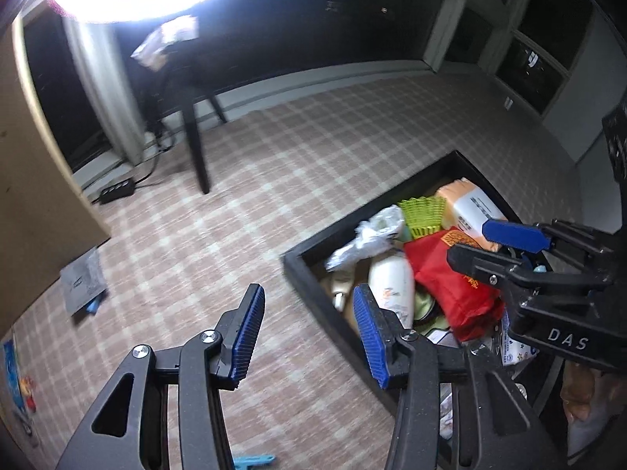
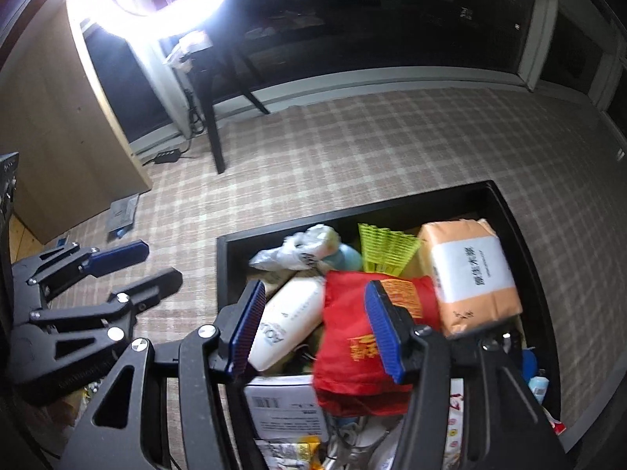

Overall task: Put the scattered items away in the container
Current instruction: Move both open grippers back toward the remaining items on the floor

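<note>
Hovering the right claw (image 2: 313, 329) over the box (image 2: 521, 235), fingers spread and gripping nothing, red bag (image 2: 352, 344) and white bottle (image 2: 290, 321) already lying inside. Left claw (image 1: 307, 337) also spread, hanging above the carpet (image 1: 235, 215) by the box's left wall. Probably worth swinging left toward the grey packet (image 1: 83, 282) still lying out there, coming down low and flat.

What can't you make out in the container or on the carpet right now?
- Container bottom: right wrist view, buried under the red bag and white bottle; near end cut off by the frame.
- Grey flat item by the cabinet: left wrist view, too small and blurred to identify.
- Light blue object: left wrist view, cut off by the bottom edge behind the open left gripper.
- Orange pack: left wrist view, partly behind the right gripper.
</note>
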Motion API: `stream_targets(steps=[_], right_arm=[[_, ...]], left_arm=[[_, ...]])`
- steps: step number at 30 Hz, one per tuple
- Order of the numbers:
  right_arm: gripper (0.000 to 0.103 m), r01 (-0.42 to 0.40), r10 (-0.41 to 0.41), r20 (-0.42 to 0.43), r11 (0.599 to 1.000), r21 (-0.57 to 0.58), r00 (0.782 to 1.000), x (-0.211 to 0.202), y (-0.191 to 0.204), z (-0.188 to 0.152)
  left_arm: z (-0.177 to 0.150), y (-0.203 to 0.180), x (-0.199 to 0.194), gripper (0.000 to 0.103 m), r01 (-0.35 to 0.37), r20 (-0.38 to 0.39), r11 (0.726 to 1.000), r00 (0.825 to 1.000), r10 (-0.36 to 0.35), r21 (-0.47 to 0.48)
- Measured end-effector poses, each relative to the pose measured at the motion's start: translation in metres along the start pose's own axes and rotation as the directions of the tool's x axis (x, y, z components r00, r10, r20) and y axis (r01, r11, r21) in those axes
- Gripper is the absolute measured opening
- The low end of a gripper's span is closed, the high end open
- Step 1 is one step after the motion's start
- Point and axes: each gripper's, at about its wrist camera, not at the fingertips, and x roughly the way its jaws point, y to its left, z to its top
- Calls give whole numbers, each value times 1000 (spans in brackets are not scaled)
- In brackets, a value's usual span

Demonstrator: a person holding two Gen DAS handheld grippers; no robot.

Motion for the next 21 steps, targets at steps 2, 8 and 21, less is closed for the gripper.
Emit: stream_targets(steps=[2, 8, 21], right_arm=[[52, -15, 15, -3, 1000, -25, 1000, 1, 9, 2], [52, -68, 68, -2, 992, -109, 998, -3, 44, 5], [52, -173, 162, -63, 929, -328, 985, -14, 129, -34]], left_arm=[[-3, 11, -10, 45, -16, 7, 1000, 1000, 16, -18], [-22, 49, -55, 46, -79, 47, 994, 995, 83, -77], [-117, 139, -133, 46, -241, 51, 933, 963, 264, -269]])
